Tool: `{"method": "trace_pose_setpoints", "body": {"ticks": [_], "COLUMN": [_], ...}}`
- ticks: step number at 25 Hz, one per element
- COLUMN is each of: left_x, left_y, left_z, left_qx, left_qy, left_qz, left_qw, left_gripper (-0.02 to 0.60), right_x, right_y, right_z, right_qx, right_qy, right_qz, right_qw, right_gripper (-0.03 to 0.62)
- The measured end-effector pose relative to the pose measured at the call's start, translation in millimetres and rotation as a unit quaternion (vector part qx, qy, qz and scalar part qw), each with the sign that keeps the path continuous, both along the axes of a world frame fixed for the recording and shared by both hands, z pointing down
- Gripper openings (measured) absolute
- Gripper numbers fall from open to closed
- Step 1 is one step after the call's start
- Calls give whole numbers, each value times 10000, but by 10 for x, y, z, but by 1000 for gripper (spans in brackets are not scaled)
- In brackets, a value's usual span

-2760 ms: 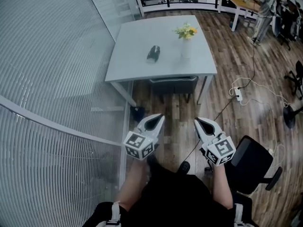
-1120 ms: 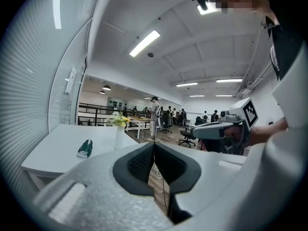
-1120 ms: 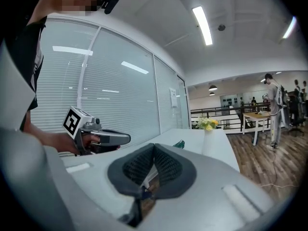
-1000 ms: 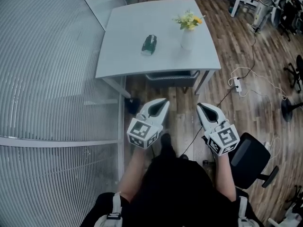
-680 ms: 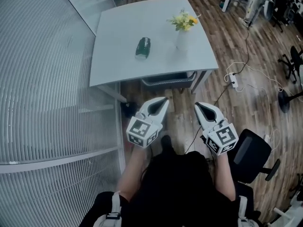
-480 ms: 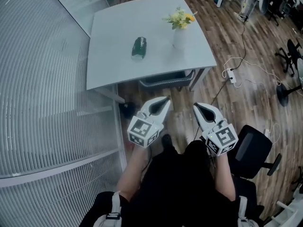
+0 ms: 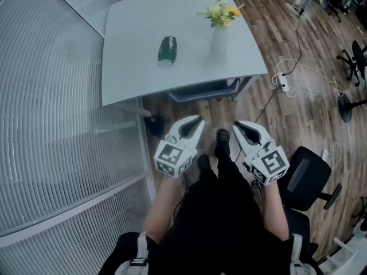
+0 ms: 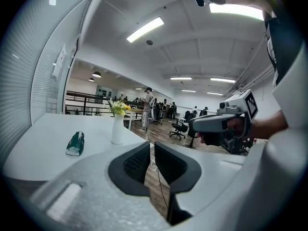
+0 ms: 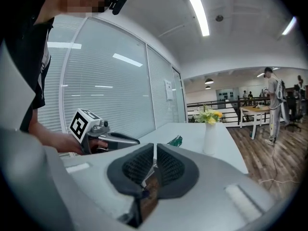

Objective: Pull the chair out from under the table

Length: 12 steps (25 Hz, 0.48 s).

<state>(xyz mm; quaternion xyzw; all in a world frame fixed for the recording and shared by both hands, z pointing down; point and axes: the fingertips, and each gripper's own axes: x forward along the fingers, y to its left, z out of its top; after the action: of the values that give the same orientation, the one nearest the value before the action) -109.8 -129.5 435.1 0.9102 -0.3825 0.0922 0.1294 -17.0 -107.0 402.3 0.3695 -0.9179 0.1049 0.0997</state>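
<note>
A dark grey chair (image 7: 206,90) is tucked under the near edge of the pale grey table (image 7: 132,67); only its back rim shows. My left gripper (image 7: 199,120) and right gripper (image 7: 235,125) hover side by side a short way in front of the chair, above the wood floor, touching nothing. Both are shut and empty. In the left gripper view the jaws (image 8: 151,154) meet, with the tabletop (image 8: 33,143) ahead. The right gripper view shows its own shut jaws (image 9: 155,159) the same way. The chair is hidden in both gripper views.
A green object (image 7: 167,49) and a white vase of flowers (image 7: 219,30) stand on the table. A glass wall with blinds (image 7: 51,153) runs along the left. A black office chair (image 7: 307,179) stands at the right, with a power strip and cables (image 7: 282,83) beyond.
The person has walked toward the table, which now sits nearer in the head view. Both grippers have come closer to the chair and stay shut.
</note>
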Motion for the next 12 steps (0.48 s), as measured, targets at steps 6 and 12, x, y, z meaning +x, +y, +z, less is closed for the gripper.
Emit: {"method": "trace_pose_setpoints", "body": {"ticks": [6, 12], "left_x": [-96, -111], "left_y": [-370, -706], "left_z": [181, 416], "left_qx": [-181, -482], "left_qy": [-311, -656], "left_qz": [-130, -255], "left_qw": [9993, 9964], "left_gripper": [15, 31], "right_x": [-125, -161], "right_y": [-466, -879], "right_z": [215, 527], "right_qx": [-195, -501], "right_qy": [160, 412], "right_qz": [-392, -754], "right_qw": [9989, 9950], "right_gripper": [42, 73]}}
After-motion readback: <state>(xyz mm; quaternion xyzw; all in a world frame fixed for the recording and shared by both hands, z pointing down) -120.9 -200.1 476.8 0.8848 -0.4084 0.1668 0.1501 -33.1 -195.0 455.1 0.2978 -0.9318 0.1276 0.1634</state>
